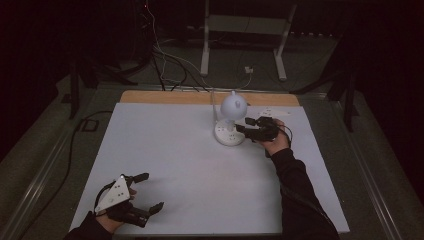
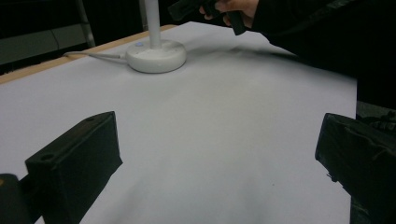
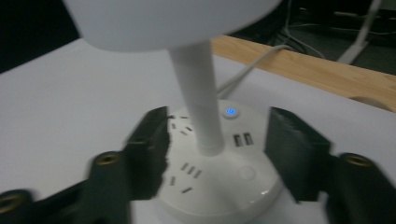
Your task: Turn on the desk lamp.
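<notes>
Lamp stem [image 3: 198, 93] between open jaws

We are viewing a white table surface [image 1: 190, 160] edged by a wooden strip [image 1: 165, 97] along its far side. Beyond it we are seeing a dim floor where dark and white cables [image 1: 165, 65] are trailing toward a white metal stand [image 1: 245, 30]. A black cable [image 1: 70, 150] is running along the floor at the table's left.
</notes>
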